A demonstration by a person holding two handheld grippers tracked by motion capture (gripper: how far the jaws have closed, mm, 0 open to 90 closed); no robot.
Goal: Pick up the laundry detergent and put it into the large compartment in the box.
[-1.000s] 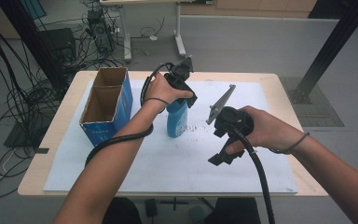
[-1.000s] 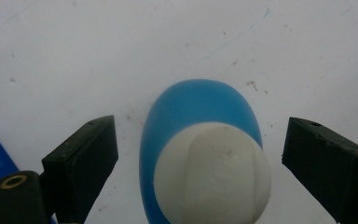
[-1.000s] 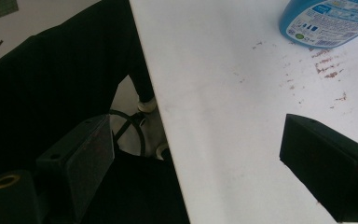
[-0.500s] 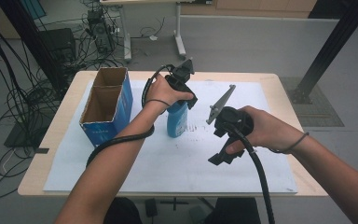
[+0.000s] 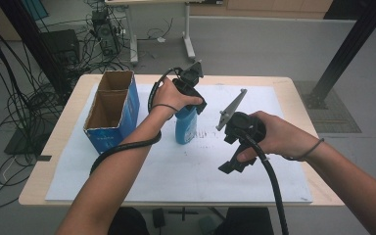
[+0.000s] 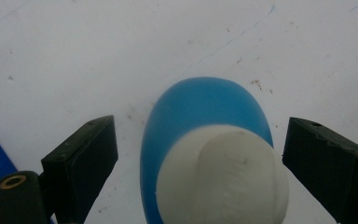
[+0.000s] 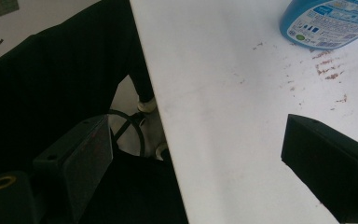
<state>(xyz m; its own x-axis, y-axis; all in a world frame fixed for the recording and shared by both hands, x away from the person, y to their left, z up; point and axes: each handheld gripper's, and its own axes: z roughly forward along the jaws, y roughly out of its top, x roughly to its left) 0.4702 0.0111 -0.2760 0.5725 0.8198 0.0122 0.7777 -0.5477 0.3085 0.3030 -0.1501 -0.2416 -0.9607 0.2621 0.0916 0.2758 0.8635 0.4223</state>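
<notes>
A blue bottle with a white cap stands upright on the white sheet near the table's middle. My left gripper hovers straight above it, pointing down. In the left gripper view my left gripper is open, its jaws on either side of the cap with a gap on both sides. My right gripper is held above the sheet to the right of the bottle, tilted toward the near edge. It stands open with nothing between its jaws, and the bottle's base shows far off.
An open blue cardboard box stands at the left of the white sheet, close to the bottle. The sheet covers most of the wooden table. The table's near edge and the person's dark clothing lie below my right gripper.
</notes>
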